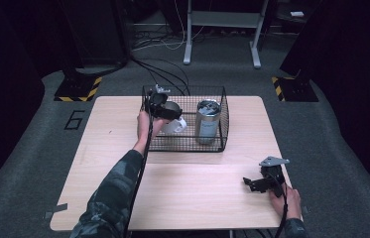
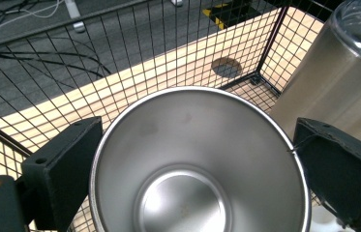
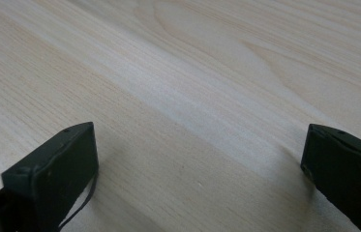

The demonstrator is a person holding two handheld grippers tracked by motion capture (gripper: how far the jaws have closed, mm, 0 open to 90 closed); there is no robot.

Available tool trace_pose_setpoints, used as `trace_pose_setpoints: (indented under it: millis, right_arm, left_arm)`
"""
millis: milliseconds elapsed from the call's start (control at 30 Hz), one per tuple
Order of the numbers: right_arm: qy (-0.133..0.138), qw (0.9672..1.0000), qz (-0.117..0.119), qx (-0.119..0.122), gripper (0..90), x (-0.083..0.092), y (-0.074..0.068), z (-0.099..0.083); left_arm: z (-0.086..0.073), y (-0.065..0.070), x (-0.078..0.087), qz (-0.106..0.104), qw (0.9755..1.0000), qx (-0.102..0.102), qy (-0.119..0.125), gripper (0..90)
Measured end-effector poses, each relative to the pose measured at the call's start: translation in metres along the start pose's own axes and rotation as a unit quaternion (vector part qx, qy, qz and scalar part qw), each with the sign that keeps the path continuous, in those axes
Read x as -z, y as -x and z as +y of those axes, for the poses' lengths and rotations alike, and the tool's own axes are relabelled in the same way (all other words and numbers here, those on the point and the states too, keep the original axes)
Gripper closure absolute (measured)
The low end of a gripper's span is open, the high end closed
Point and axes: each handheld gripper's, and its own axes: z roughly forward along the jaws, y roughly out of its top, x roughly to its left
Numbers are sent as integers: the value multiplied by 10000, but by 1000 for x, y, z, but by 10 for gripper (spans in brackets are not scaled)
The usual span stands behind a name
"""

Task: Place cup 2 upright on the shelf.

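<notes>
Your left gripper [image 2: 197, 159] has its two jaws set either side of a steel cup [image 2: 200, 164], one against each flank of the rim, so the cup sits clamped between them with its open mouth facing the gripper's camera. The left gripper view gives you what the high view cannot: the cup's bare, shiny inside. Just beyond the right-hand jaw stands the steel tumbler [image 2: 330, 82] with its clear lid, and the mesh of the wire basket [image 2: 120, 63] runs behind both jaws.

From the high view you get the layout instead: your left gripper [image 1: 165, 110] is inside the basket [image 1: 185, 144] at its left end, the tumbler [image 1: 207, 121] upright toward the right end, and a white object [image 1: 175, 125] lies just beneath the jaws, too small to name.

Your right gripper [image 1: 257, 183] rests near the table's [image 1: 192, 198] front right corner, well apart from the basket. In the right gripper view its jaws stand wide, with bare wood between them.

Count: two grippers, one basket, one cup, one tumbler, one white object.
</notes>
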Motion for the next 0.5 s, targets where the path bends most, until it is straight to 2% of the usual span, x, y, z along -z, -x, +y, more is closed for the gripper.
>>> trace_pose_setpoints:
  millis: [400, 500]
  right_arm:
    - [3, 10000, 1, 4, 0, 0, 0, 0]
    - [3, 10000, 0, 6, 0, 0, 0, 0]
  left_arm:
    - [-5, -1, -11, -34, 9997, 38, -229, 63]
    - [-5, -3, -12, -58, 9994, -6, -345, 63]
